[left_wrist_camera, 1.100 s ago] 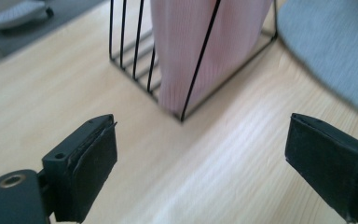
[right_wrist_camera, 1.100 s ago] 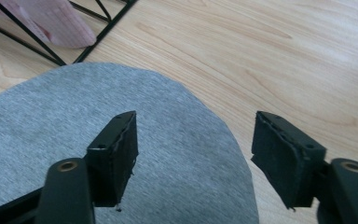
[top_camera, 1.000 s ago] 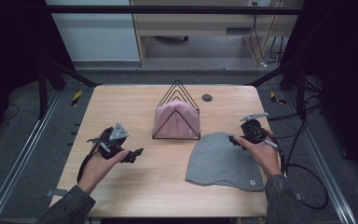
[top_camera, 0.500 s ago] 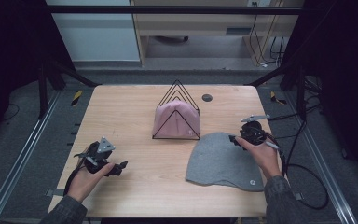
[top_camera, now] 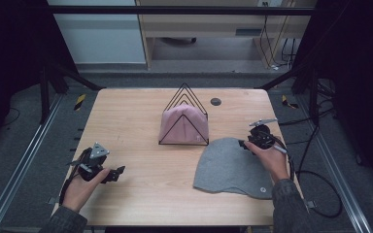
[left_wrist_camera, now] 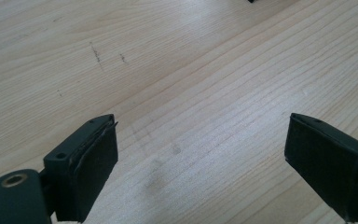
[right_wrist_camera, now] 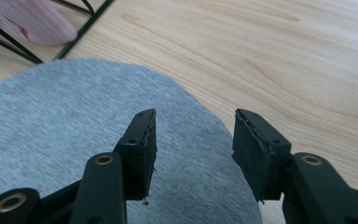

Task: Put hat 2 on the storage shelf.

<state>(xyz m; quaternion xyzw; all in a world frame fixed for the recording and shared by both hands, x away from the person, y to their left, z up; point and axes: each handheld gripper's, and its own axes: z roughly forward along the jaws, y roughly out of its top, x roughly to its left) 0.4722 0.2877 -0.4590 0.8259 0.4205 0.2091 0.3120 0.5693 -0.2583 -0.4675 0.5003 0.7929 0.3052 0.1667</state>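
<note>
Hovering right gripper (right_wrist_camera: 193, 154) closing, half-wide, over grey beanie (right_wrist_camera: 65, 140) edge, left gripper (left_wrist_camera: 200, 158) wide above bare table (left_wrist_camera: 191, 70)

Plain grey beanie (top_camera: 234, 167), pink beanie (top_camera: 182, 124) in black wire rack (top_camera: 187, 94), pale wood-grain table (top_camera: 141, 111), black hand-held gripper (right_wrist_camera: 193, 144)

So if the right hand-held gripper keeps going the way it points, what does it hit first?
Most likely the grey hat: the right hand-held gripper, jaws just closing but still apart, straddles its edge, angled down at it.
</note>
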